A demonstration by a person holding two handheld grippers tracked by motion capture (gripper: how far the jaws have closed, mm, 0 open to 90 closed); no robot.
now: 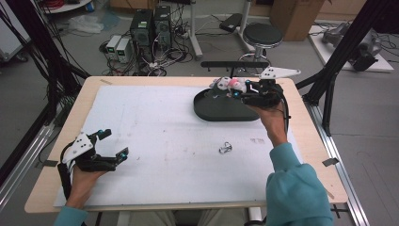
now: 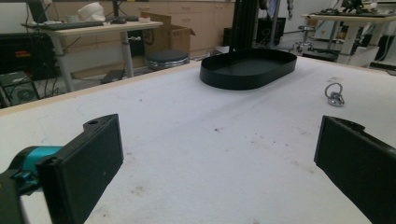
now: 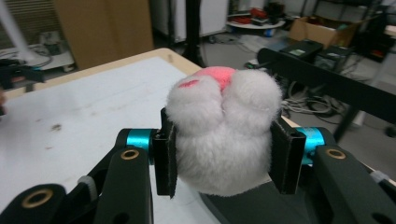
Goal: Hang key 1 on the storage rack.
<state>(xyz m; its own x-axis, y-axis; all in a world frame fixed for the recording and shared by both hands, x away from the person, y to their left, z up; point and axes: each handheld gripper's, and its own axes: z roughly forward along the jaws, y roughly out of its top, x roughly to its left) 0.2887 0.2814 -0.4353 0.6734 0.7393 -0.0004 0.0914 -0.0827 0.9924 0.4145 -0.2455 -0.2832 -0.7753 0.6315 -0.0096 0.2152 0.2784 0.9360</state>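
Right gripper [image 3: 223,156] clamped on a plush toy [image 3: 223,135], held above the near rim of the tray [image 1: 207,110] at the far right of the table [image 1: 56,141]. The left gripper [image 1: 113,145] rests at the near left with jaws spread wide and nothing between them. A metal ring [image 1: 225,148] lies on the mat [image 1: 155,141], well apart from both grippers and near the tray.

Risks, as judged from this pose: the plush is squeezed at its midline only, so its soft pile could let it creep out of the pads and drop outside the tray, since the hold sits close to the rim. A release made off-centre could leave the toy perched on the tray wall. The trailing cable could also drag on the tray and shift it.

Materials: the toy is white fleece, rounded and lobed, with pink patches on top; it bulges past both pads. The tray is matte black, oval, shallow, thin-walled. The ring is bright metal, small, with a clasp-like part. The mat is white, faintly stained; the table edge is pale wood.
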